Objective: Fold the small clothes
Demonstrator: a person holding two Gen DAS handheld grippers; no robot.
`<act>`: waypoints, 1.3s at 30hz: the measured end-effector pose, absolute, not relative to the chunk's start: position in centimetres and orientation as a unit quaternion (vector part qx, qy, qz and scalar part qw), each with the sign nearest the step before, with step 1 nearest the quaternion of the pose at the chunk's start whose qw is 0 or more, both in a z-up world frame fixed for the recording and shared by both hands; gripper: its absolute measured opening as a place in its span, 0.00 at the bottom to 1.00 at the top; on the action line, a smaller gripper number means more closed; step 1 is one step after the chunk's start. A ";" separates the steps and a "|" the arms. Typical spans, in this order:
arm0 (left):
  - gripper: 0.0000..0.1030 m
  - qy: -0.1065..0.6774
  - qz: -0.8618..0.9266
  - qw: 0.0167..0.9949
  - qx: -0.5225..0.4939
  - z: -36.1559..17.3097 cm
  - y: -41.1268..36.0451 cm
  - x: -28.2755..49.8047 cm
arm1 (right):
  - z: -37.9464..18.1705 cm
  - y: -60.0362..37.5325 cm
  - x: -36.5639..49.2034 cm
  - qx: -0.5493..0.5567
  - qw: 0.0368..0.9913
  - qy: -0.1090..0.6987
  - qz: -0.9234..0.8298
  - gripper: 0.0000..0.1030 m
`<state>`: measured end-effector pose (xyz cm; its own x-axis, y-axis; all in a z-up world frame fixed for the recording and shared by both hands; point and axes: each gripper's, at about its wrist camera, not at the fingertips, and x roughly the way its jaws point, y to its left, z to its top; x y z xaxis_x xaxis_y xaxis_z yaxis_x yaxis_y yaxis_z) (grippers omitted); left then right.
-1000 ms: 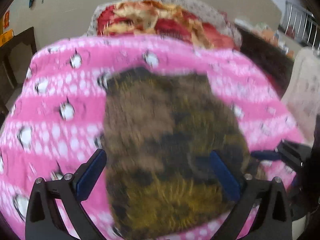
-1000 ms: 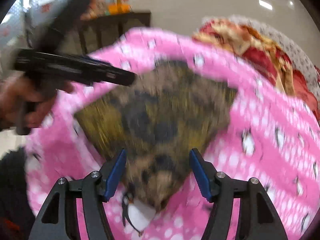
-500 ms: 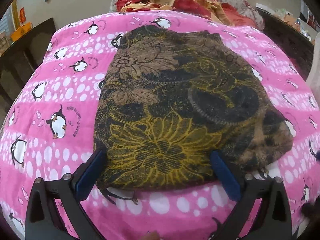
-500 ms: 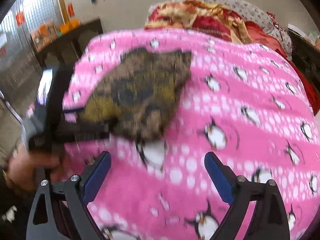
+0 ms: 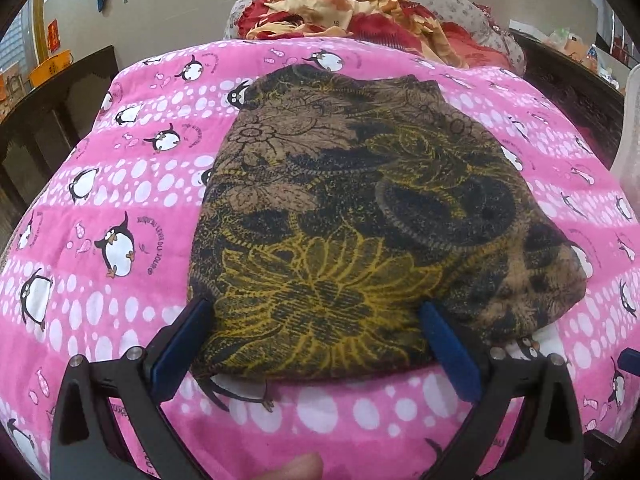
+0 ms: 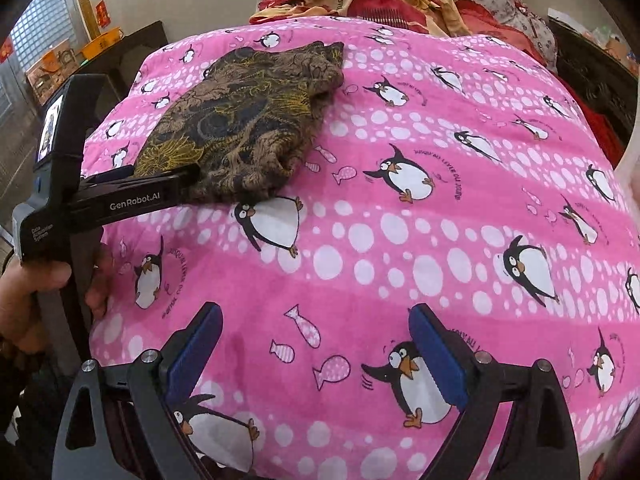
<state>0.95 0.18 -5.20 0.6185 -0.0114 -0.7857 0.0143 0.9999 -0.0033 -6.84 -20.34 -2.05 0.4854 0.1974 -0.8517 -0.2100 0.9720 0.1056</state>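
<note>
I am holding the left gripper (image 5: 316, 344) spread wide, its two blue pads straddling the near edge of the garment (image 5: 360, 220), one at the left corner and one toward the right; whether they are touching the cloth or only hovering over it, I cannot tell. My right gripper (image 6: 316, 352) is standing wide apart too, with nothing between its jaws but bare pink blanket (image 6: 440, 220). From the right camera the garment is lying well off at about 10 o'clock, with the left gripper's arm (image 6: 120, 200) crossing its near corner and a hand (image 6: 36, 300) gripping the handle below. From the left camera the garment is filling the centre, stretching from 6 toward 12 o'clock, already folded into a rounded wedge. I am judging it as light, limp, thin printed fabric, likely to sag and slide over itself on the plush blanket, so I am favouring a pinch at a doubled corner or folded edge, where the layers are bunching together.
</note>
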 end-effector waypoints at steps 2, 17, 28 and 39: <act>1.00 0.437 -0.007 0.900 0.003 -5.2 0.3 1.0 | -2.0 -20.4 -6.8 -0.008 0.863 0.492 0.116 0.94; 1.00 0.468 -0.008 0.884 -0.002 3.5 0.6 -0.1 | 4.7 -20.2 -3.0 -0.020 0.885 0.454 0.101 0.94; 1.00 0.470 -0.016 0.882 -0.004 5.1 -0.2 -0.7 | 5.5 -20.2 -2.4 -0.033 0.887 0.448 0.106 0.94; 1.00 0.467 -0.016 0.884 -0.005 5.2 -0.1 -0.9 | 5.2 -20.8 -2.9 -0.026 0.885 0.453 0.102 0.94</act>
<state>-0.88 -0.08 5.15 0.5631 -0.0319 -0.8258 0.0232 0.9995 -0.0228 -2.89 -20.83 5.25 0.5680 0.1573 -0.8079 -0.2042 0.9778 0.0468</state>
